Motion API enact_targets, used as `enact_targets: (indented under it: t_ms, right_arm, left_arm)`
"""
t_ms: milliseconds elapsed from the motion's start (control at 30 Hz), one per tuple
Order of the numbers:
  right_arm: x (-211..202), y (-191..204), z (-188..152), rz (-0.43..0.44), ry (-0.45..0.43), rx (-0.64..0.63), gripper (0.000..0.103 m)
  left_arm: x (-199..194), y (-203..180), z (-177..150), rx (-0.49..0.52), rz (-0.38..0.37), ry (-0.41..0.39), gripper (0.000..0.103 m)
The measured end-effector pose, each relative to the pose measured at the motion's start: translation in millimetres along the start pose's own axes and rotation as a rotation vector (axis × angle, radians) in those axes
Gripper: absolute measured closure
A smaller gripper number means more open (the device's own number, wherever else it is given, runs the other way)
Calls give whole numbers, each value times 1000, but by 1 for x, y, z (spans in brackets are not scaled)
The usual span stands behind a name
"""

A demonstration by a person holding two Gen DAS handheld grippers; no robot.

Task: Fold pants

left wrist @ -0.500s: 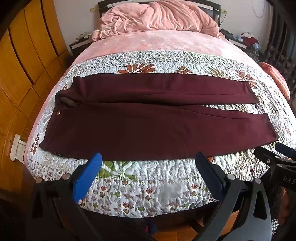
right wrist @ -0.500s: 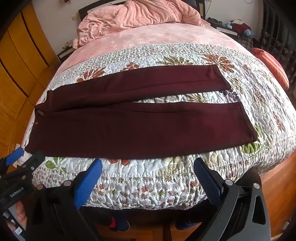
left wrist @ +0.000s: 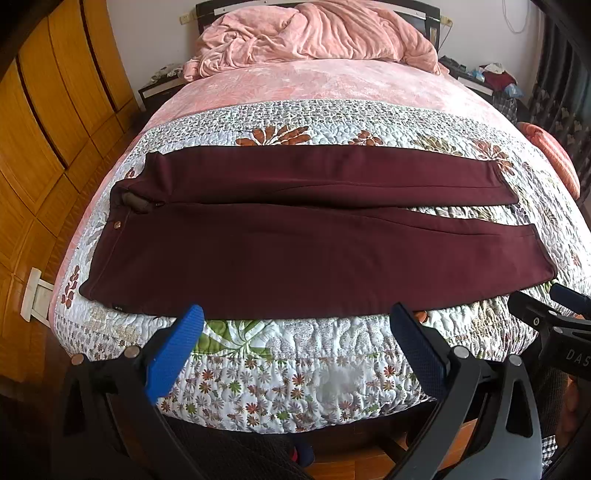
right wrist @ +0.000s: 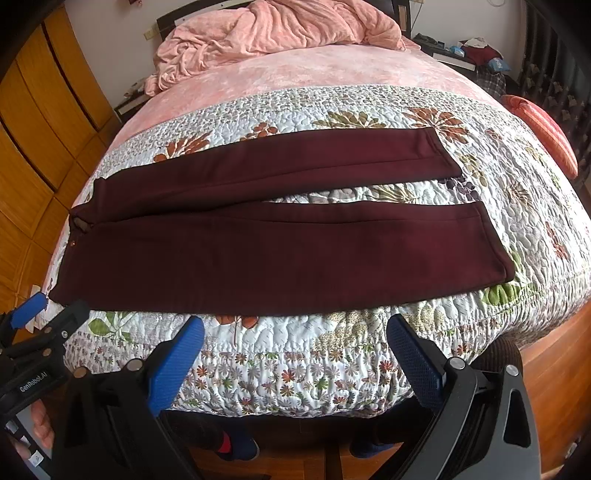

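The pants (left wrist: 314, 236) lie flat across the quilt (left wrist: 332, 122), unfolded, waistband out at the left edge of the bed, the two legs running to the right. In the right wrist view the pants (right wrist: 273, 236) show the same layout: legs parted in a narrow V, a strip of flowered quilt (right wrist: 388, 99) showing between them toward the cuffs. Near leg sits close to the foot edge of the bed.

And compared with half a second ago? Almost nothing. The cloth has not shifted, no crease added, no corner lifted. Both views frame the bed just as before.

Left gripper (left wrist: 297, 334) hangs short of the near leg's edge, jaws spread wide, nothing between them, blue fingers (left wrist: 173, 352) over the quilt's flowered border. It has held its spread since the earlier picture. Right gripper (right wrist: 295, 332) is the same story: jaws wide apart, empty, poised over the border just below the near leg, not touching the cloth, unchanged from a moment ago.

Each gripper peeks into the other's view: the right gripper (left wrist: 554, 314) at the right margin beside the cuff end, the left gripper (right wrist: 40, 321) at the left margin beside the waistband corner.

Beyond the quilt, a pink sheet (left wrist: 314, 81) and a crumpled pink blanket (left wrist: 314, 33) at the headboard. Wooden wardrobe (left wrist: 48, 122) on the left.
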State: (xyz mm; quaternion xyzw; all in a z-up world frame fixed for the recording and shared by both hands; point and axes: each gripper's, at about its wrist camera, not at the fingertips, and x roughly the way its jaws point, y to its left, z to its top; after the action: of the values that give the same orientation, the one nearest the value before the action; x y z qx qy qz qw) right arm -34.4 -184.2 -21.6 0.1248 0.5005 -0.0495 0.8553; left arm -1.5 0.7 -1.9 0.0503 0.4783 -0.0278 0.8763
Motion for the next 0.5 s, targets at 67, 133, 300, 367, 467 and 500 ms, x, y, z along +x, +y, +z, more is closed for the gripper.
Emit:
enact_targets:
  t_ms: [67,133,300,367,467,500]
  right_arm:
    - [0,0,0,0,0,1,4]
    - [0,0,0,0,0,0,4]
    - [0,0,0,1,0,0,4]
    - [0,0,0,0,-1,-1,4]
    - [1,0,0,0,1,2,4]
    - [1,0,0,0,2,2,4]
  left_arm:
    - [4,2,-1,0,0,1,3]
    - [4,2,-1,1,0,1,3]
    - [3,3,-3,1,1,1,3]
    - [3,3,-3,0,0,2,3]
    - [3,3,-4,-1,0,3,3]
    - [3,3,-2,-1,0,3,3]
